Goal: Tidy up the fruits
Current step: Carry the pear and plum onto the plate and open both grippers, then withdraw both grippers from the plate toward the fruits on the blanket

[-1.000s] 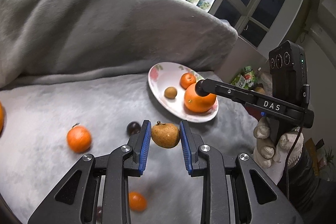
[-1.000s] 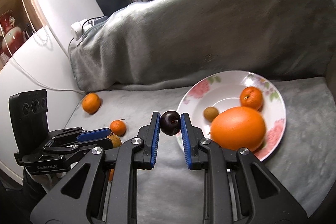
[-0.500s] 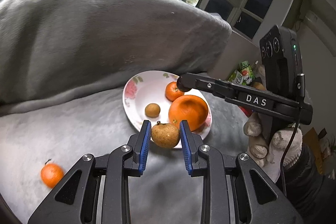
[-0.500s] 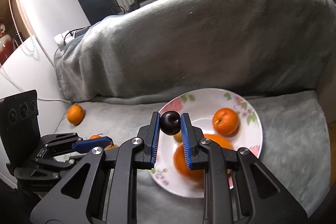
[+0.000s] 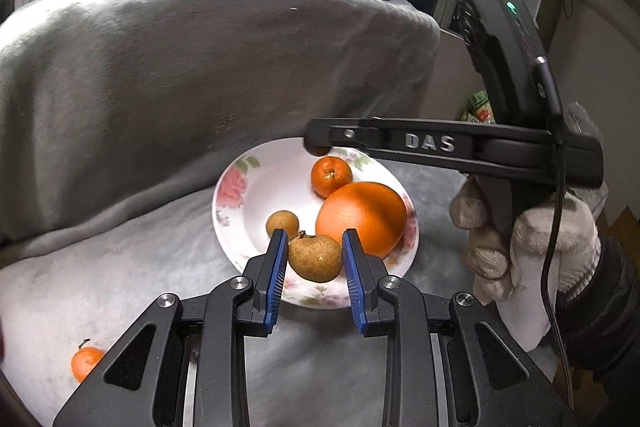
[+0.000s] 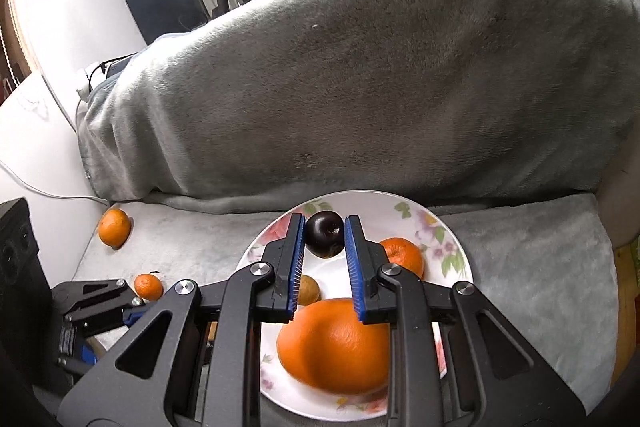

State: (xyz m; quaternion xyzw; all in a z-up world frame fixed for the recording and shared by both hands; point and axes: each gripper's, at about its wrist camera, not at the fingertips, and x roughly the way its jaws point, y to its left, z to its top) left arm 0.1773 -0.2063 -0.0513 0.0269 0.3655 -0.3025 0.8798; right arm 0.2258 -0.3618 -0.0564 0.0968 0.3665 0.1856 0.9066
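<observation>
Left gripper (image 5: 315, 255) is clamping a brown pear (image 5: 315, 258) over the floral plate's (image 5: 232, 203) near rim | right gripper (image 6: 325, 237) is gripping a dark plum (image 6: 324, 234) above its far edge

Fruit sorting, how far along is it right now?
Done: a large orange, a small orange and a small brown fruit sit on the plate. In hand: left gripper holds a brown fruit, right gripper a dark plum, both over the plate. Left: two tangerines on the blanket.

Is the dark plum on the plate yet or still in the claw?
In the claw. The right claw is shut on the dark plum, holding it above the flowered plate, not resting on it.
</observation>
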